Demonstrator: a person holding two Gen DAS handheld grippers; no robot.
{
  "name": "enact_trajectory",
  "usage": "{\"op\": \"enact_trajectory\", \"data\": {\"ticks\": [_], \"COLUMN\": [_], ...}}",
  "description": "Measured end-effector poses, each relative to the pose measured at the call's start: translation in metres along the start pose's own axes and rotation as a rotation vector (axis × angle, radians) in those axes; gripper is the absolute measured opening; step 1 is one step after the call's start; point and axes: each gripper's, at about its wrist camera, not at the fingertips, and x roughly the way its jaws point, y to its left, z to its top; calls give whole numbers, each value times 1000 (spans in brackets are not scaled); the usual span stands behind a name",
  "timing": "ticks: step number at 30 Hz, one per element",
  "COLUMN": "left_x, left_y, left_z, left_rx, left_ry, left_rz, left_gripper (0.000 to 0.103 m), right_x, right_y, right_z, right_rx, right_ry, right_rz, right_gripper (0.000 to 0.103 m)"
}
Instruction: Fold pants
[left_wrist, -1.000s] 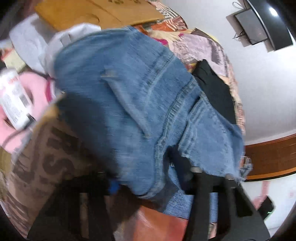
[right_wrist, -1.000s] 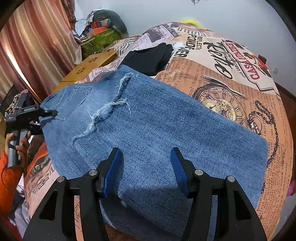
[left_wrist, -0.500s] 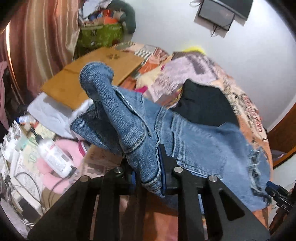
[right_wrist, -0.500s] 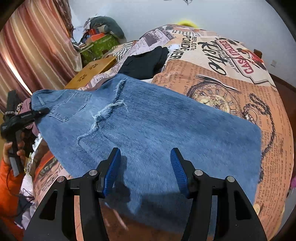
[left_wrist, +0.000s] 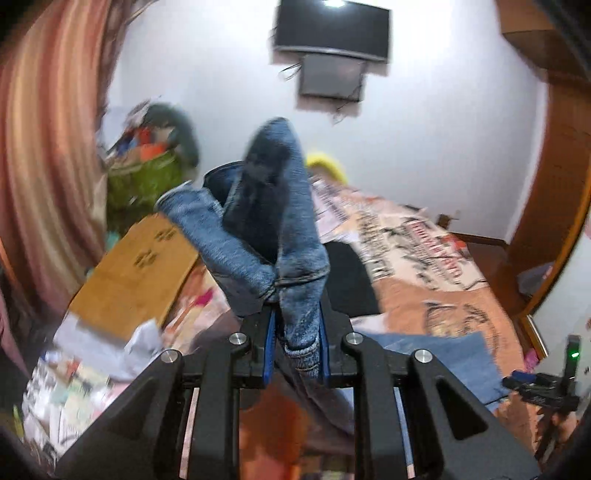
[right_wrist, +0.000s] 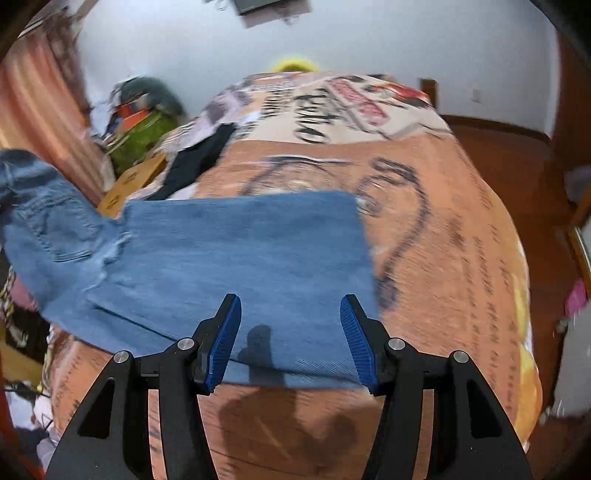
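Jaws of left gripper (left_wrist: 295, 345) clamped narrow on bunched jeans (left_wrist: 266, 229); right gripper (right_wrist: 290, 341) jaws apart, empty above denim.

Black grippers (right_wrist: 290, 334), blue ribbed fingers (right_wrist: 223, 341), seemingly silver screws

A bed (right_wrist: 461, 229) with a newspaper-print cover in orange and cream fills the room's middle. A black garment (left_wrist: 351, 280) lies near its left edge. Beside that edge sits a flat cardboard box (left_wrist: 136, 273), with a green bag (left_wrist: 144, 181) of clutter beyond it. A striped curtain (left_wrist: 40, 147) hangs at the left, and a wall-mounted television (left_wrist: 332, 33) above.
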Motion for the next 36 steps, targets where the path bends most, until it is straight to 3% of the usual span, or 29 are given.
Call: {"op": "enact_trajectory", "data": {"ticks": [3,8,17,26,36], "left_x": [-1,14,54,87,114], "left_y": [-35,-89,-182,-266,-298], "left_z": [13,25,18,-39,-98], "left_rx": [52,91,167,287,394], "left_ry": [-20,-4,86,224,370], "left_rz": [-51,-146,-322,-410,-408], "left_gripper": [19,17,15,15,15], "right_x": [17,22,21,20,14], "right_y": [-15,-11,-19,-21,-23], "right_z": [-9,-12,-16,-16,-21], "right_rx": [12,-8,8,22,41], "right_ry": [57,49,36,28,19], "right_rz": [-7,16,65,90,104], "right_gripper": [53,61,62,62,62]}}
